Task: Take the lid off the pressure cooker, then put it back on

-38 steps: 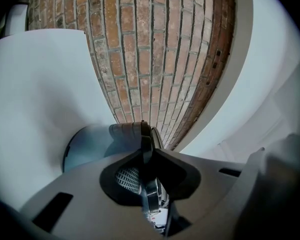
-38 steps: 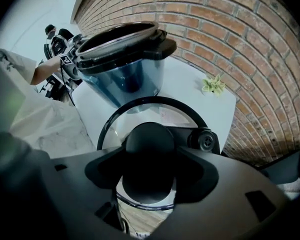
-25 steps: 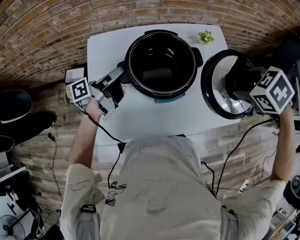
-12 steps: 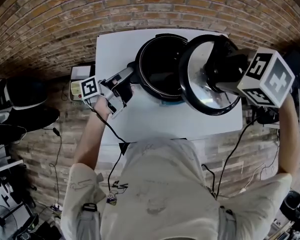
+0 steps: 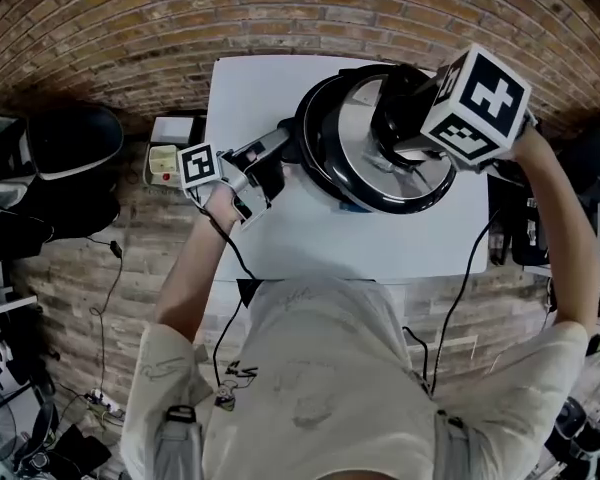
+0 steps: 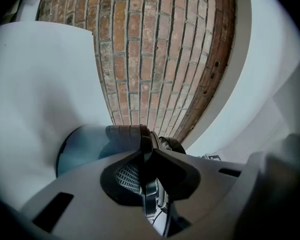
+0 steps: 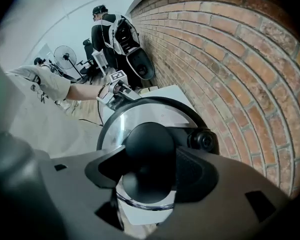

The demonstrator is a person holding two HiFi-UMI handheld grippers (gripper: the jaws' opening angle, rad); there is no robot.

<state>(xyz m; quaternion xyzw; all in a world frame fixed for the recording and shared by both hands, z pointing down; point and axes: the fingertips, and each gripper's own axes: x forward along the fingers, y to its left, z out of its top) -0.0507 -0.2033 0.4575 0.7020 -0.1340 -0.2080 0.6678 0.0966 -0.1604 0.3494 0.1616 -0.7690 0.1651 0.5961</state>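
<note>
Right hand-held gripper [image 7: 149, 170], jaws tight around the black knob [image 7: 149, 148] of the steel lid [image 7: 121, 126], brick wall [image 7: 230, 69] alongside.

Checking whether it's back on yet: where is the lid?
In the head view it is at the upper right of the table. The lid is over the cooker, held by its knob in the right gripper.
</note>
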